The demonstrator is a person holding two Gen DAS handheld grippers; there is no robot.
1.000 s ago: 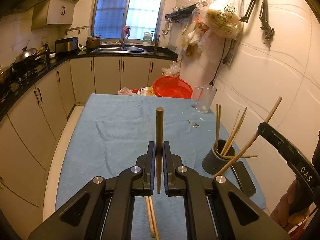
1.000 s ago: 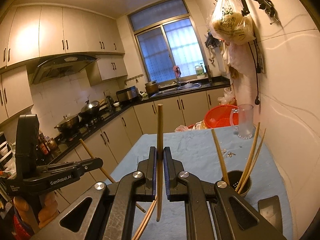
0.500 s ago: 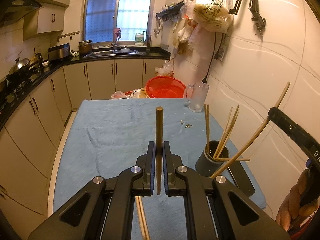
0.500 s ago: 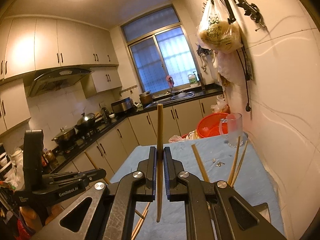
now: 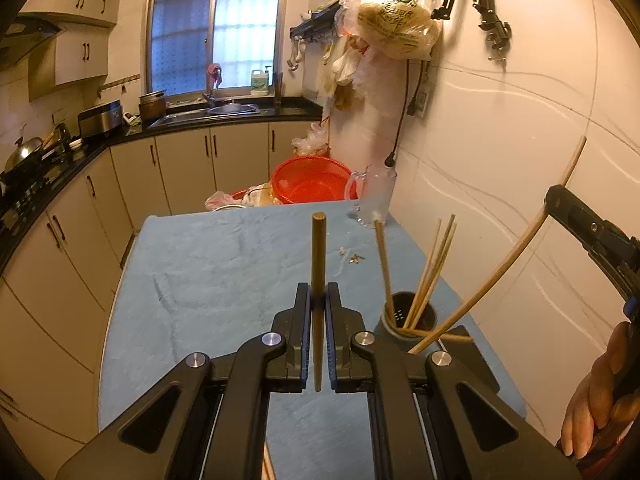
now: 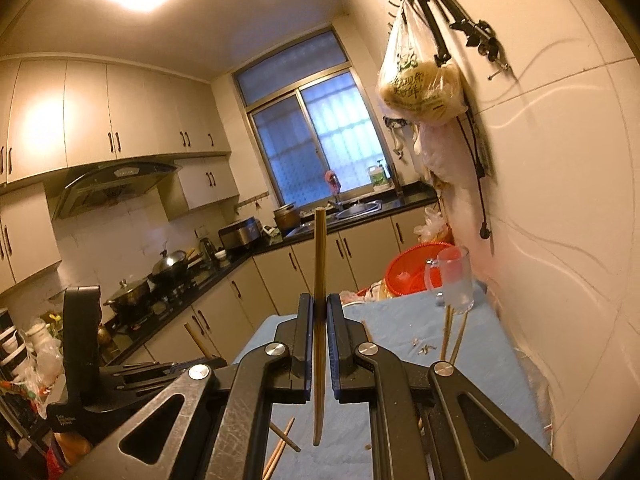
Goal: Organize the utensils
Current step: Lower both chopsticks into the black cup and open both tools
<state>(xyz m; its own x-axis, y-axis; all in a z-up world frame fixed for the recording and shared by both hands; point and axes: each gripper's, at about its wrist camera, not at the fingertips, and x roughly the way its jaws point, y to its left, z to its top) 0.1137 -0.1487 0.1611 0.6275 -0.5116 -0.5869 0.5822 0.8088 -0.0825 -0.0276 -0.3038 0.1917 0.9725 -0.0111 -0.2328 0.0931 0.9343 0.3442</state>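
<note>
We record a light blue tablecloth [image 5: 224,264], a red basket [image 5: 312,184], a dark grey holder [image 5: 412,316] and pale tan chopsticks [image 5: 430,272].

2 claws [image 5: 318,300] [image 6: 319,312] – each pinching 1 chopstick [image 5: 318,264] [image 6: 319,264]; 1 holder [image 5: 408,320], 1 mug [image 5: 376,200].

Right gripper [image 6: 318,330] pinches an upright chopstick [image 6: 320,280] above the blue cloth [image 6: 480,364].
</note>
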